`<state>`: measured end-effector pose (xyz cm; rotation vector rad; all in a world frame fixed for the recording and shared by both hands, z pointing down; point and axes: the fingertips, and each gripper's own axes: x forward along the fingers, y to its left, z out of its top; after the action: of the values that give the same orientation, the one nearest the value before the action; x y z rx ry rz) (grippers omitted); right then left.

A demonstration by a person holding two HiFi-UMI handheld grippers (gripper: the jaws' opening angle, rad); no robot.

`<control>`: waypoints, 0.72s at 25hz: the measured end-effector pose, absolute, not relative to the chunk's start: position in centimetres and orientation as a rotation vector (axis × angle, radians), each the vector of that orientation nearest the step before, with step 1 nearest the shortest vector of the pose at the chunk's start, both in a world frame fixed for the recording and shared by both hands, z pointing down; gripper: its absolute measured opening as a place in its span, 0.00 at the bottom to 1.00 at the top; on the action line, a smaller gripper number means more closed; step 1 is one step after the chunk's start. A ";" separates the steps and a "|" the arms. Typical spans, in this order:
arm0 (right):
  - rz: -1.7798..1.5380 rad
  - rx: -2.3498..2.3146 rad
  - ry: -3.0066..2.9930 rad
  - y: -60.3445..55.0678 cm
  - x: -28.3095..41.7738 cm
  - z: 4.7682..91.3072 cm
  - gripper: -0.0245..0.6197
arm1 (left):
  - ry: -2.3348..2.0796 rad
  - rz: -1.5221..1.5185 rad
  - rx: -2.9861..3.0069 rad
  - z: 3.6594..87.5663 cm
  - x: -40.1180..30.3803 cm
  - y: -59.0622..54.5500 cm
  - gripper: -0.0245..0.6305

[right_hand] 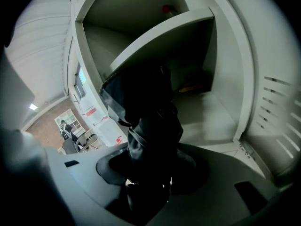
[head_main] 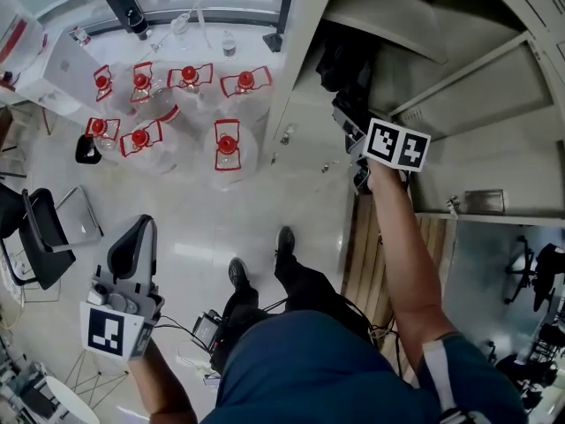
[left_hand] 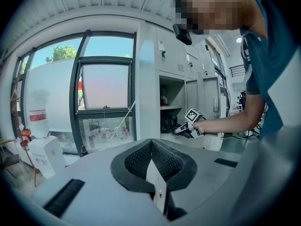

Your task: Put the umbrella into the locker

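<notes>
black umbrella (right_hand: 150, 121) was clamped in right gripper (right_hand: 146, 175), held at mouth of open locker (right_hand: 207, 112), not yet set down. left gripper (left_hand: 151, 166) hung aside, jaws together, empty. insertion step looked in hand; next move called for pushing umbrella under shelf (right_hand: 164, 29), then letting go.

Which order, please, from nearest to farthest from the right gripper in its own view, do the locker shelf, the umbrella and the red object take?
1. Umbrella: gripped between the jaws of the right gripper.
2. Locker shelf: just beyond the umbrella's top, slanting across the view.
3. Red object: at the back of the upper compartment, above the shelf.
</notes>
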<state>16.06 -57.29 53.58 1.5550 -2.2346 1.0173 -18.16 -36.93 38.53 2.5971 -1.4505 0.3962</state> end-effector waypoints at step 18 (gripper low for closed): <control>1.069 1.629 -2.160 -63.0 16.0 54.9 0.38 | -1.461 0.389 2.551 40.5 -18.8 -39.1 0.07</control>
<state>15.98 -63.00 54.85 1.6293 -2.1597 1.0689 -18.85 -39.08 40.52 2.5507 -1.4606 0.3892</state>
